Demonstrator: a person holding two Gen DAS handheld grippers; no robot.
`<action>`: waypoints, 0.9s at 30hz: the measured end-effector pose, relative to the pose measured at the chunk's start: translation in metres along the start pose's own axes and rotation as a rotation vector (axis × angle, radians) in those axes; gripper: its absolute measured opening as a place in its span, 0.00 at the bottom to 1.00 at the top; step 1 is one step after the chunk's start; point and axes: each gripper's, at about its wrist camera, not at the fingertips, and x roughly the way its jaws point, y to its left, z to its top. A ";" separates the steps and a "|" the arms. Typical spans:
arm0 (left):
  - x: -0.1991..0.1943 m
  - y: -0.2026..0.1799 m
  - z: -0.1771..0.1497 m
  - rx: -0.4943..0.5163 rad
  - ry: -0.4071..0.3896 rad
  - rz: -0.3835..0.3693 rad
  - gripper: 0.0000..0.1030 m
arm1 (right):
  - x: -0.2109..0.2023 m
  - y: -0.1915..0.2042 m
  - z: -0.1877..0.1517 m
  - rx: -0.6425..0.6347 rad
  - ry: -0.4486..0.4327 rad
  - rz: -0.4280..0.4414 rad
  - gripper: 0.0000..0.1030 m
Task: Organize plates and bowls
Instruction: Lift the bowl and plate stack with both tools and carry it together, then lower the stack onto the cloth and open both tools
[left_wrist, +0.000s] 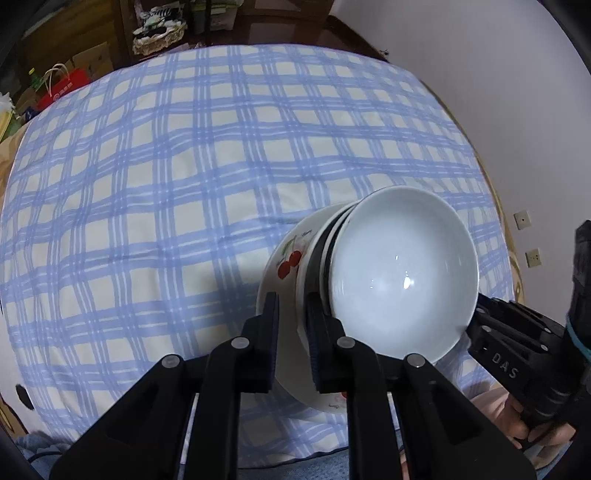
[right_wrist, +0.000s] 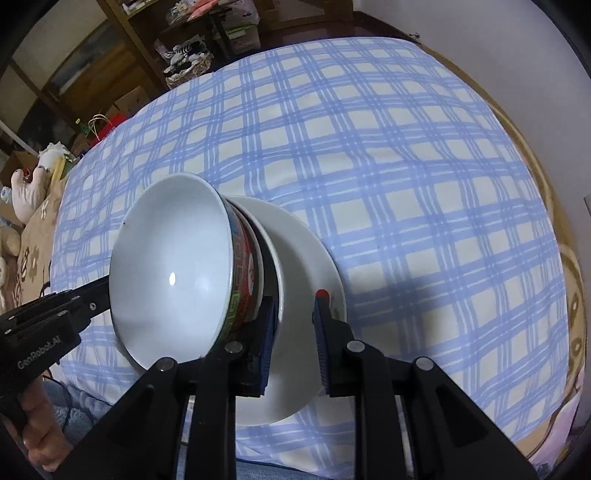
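Left gripper straddles the plate rim at lower centre, bowls stacked on it, checked cloth underneath.

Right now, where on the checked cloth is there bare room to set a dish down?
Free: the checked tablecloth left of and beyond the plate. Crowded: the near edge, where the stacked bowls and both tools flank the plate.

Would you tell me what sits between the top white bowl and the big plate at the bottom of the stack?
In the right wrist view, a colourfully patterned bowl and another dish nest between the top white bowl and the plate.
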 end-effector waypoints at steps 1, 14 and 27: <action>0.002 -0.001 0.000 0.006 0.002 0.012 0.14 | 0.000 0.000 0.000 0.003 0.006 0.002 0.23; 0.005 0.001 0.003 0.006 0.037 0.024 0.28 | 0.003 -0.010 0.004 0.018 0.061 0.019 0.27; 0.005 0.001 0.003 0.044 0.059 0.029 0.35 | 0.001 -0.007 0.002 0.001 0.041 -0.014 0.34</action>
